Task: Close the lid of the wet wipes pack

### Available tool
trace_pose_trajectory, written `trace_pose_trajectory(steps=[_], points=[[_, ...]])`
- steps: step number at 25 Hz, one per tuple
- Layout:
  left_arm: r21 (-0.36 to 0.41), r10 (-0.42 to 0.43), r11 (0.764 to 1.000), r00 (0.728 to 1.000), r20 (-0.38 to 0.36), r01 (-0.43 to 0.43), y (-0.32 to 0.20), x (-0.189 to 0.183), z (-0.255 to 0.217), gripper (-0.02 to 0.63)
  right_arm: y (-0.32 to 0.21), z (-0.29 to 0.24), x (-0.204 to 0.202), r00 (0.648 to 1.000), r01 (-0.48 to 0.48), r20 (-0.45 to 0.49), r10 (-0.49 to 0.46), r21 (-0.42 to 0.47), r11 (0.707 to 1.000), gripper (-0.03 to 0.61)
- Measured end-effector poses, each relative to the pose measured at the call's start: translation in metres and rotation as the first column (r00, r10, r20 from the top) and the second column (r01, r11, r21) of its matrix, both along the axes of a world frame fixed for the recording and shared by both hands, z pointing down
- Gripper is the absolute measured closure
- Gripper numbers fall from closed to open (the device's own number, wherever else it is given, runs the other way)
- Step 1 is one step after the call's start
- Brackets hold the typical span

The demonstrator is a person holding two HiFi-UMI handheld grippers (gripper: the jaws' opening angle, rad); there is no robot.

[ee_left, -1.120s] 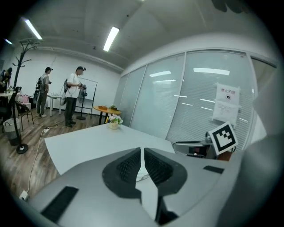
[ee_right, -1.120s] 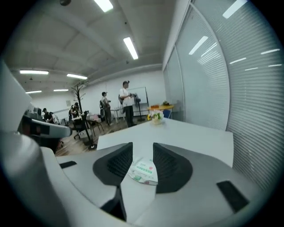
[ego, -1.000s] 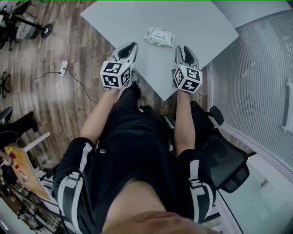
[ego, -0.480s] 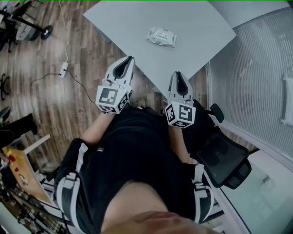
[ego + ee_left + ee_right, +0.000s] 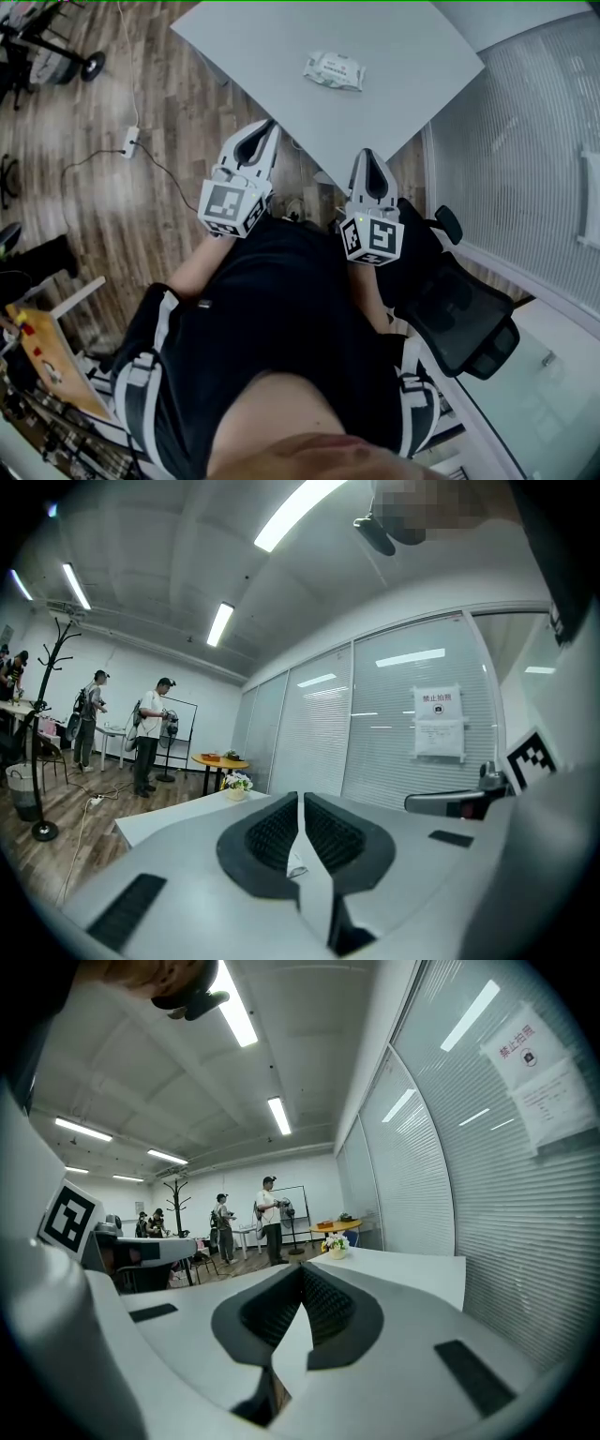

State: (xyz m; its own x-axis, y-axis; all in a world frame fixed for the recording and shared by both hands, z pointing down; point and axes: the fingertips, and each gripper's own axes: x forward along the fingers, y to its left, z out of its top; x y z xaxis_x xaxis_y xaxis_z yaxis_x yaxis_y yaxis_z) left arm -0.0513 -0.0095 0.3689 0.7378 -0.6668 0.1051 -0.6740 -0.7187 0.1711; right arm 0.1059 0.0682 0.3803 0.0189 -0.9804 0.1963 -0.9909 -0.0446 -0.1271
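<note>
Since the soft, white, pillow-shaped wet wipes pack with green print (image 5: pixel 334 71) lies flat near the middle of the pale grey, matte, square-cornered table (image 5: pixel 412 47), with no flap seen standing up from it, its lid is judged to be down and the task to be finished or all but finished. At this size the lid's seam cannot be made out, so a fully pressed seal cannot be confirmed.

Both tools are held at the table's near corner, well apart from the pack. The left white plastic gripper with its black-and-white marker cube (image 5: pixel 268 125) is seen just at one edge of that corner. Its ribbed black pads (image 5: pixel 274 834) are brought together, with only a thin slit between them and nothing held. The right white plastic gripper of the same build (image 5: pixel 367 157) is held at the other edge of the corner. Its jaws have just been closing and are now shut, and nothing is caught between its ribbed black pads (image 5: pixel 323 1305).

Little appears to be left beyond a check of the seal. Smooth, hard shells are shown on both grippers, against the crinkled film of the pack. Beside the table, a brown wood-grain plank floor (image 5: pixel 141 103) is seen.
</note>
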Motion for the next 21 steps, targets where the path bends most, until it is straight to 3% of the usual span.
trace_pose_trajectory(steps=[21], points=[[-0.007, 0.028, 1.000, 1.000, -0.007, -0.028, 0.006, -0.007, 0.001, 0.574, 0.004, -0.003, -0.011, 1.000, -0.019, -0.015, 0.019, -0.007, 1.000, 0.555]])
